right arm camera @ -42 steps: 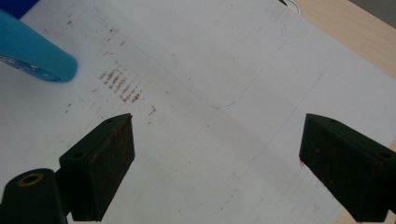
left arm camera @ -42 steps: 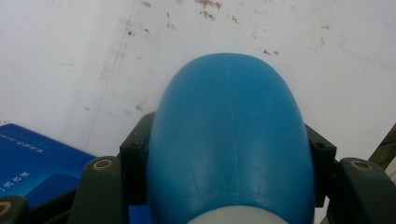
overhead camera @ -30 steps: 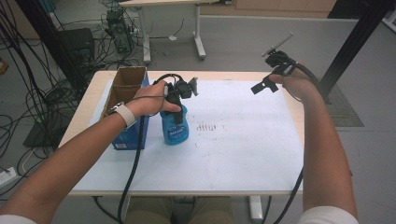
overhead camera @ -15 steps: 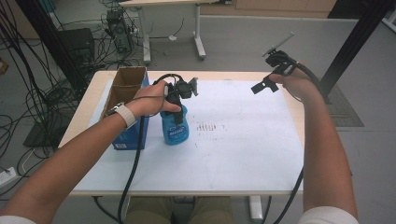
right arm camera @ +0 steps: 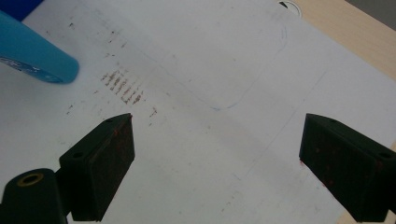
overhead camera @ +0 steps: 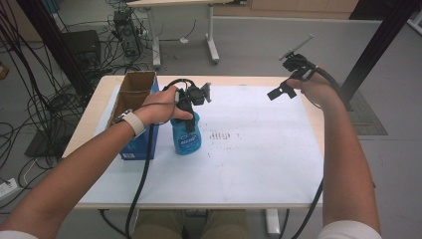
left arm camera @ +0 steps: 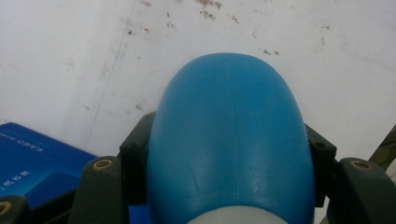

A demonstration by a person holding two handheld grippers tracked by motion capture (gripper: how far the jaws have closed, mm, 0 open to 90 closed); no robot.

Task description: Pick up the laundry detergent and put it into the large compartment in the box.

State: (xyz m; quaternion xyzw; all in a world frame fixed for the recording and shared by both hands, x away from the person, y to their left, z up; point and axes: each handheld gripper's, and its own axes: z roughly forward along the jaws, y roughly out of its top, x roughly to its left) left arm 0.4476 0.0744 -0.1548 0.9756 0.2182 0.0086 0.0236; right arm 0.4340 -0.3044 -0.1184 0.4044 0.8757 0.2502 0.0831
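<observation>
The left gripper (overhead camera: 191,107) has its fingers clenched around the upper body of the blue bottle (overhead camera: 185,137), keeping it upright on the white sheet (overhead camera: 259,154) at about nine o'clock on the bench (overhead camera: 94,117), just beside the blue box (overhead camera: 142,144). The right gripper (overhead camera: 288,74) hovers at two o'clock, fingers released and empty, probably waiting to assist.

Hand-held gripper (right arm camera: 215,163) gapes wide above stained white sheet (right arm camera: 210,70).
</observation>
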